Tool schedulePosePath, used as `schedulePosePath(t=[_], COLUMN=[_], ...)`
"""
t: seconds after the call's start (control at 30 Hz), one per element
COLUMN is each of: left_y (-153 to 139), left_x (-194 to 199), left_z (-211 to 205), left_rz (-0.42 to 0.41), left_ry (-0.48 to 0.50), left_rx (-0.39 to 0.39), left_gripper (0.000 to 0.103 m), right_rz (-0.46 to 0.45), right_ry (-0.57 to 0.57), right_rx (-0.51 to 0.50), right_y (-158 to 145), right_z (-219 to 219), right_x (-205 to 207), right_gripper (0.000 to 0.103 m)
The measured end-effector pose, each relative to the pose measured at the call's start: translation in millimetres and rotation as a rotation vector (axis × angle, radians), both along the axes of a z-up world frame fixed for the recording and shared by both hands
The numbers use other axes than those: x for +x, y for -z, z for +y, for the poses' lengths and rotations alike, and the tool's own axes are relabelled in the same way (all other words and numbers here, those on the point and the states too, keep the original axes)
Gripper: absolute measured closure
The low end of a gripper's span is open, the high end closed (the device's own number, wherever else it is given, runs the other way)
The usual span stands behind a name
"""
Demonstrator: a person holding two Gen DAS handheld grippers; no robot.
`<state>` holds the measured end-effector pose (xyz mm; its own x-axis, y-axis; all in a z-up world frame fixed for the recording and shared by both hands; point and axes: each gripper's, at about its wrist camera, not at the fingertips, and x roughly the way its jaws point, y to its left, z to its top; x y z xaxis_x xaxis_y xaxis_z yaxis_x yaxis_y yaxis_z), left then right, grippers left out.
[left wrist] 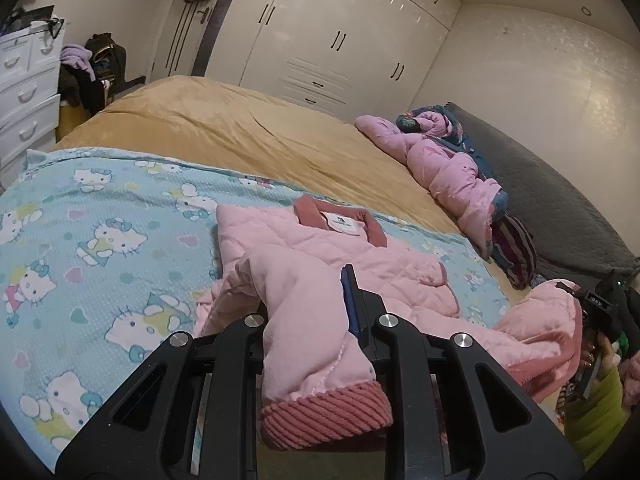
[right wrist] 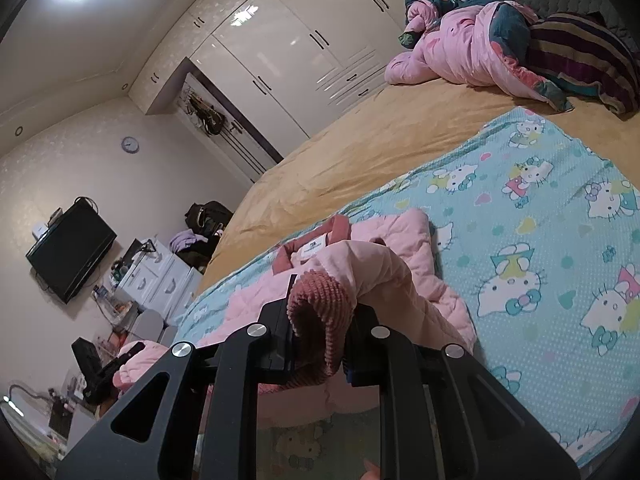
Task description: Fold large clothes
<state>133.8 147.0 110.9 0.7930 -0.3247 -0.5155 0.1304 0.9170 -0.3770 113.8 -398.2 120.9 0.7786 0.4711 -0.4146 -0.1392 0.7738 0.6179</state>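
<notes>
A pink quilted jacket [left wrist: 360, 248] lies on the cartoon-cat blanket [left wrist: 100, 232], its dark-pink collar [left wrist: 336, 218] toward the far side. My left gripper [left wrist: 308, 296] is shut on one sleeve [left wrist: 304, 320], lifted off the blanket, with the ribbed cuff [left wrist: 324, 412] hanging toward the camera. Only the finger with the blue pad [left wrist: 352, 304] shows; the other is behind the cloth. My right gripper [right wrist: 326, 300] is shut on the other sleeve's ribbed cuff [right wrist: 320, 316], also raised. The right gripper [left wrist: 600, 312] shows at the right edge of the left wrist view, with pink cloth.
The blanket covers the near part of a bed with a tan cover [left wrist: 240, 132]. A pink and dark-blue quilt heap [left wrist: 448, 164] and a striped cloth [right wrist: 580, 64] lie near the grey headboard [left wrist: 560, 192]. White drawers [left wrist: 24, 96], a clothes pile [left wrist: 92, 68], wardrobes [left wrist: 340, 40] and a wall TV [right wrist: 72, 252] surround the bed.
</notes>
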Motion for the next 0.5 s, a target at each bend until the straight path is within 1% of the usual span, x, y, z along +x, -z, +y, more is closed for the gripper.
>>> schedulePosePath(t=[0.3, 0.5], left_y=[3, 14], left_x=[29, 54], left_z=[3, 9], left_rz=[-0.001, 0.013], left_ry=[-0.026, -0.054], left_rx=[0.010, -0.002], left_gripper=[0.090, 0.090], right_rz=[0.014, 0.039], right_ry=[0.027, 0.044], right_rx=[-0.003, -0.009], right_y=[1, 6], right_z=[5, 11], right_x=[40, 75], right_gripper=[0.087, 0.087])
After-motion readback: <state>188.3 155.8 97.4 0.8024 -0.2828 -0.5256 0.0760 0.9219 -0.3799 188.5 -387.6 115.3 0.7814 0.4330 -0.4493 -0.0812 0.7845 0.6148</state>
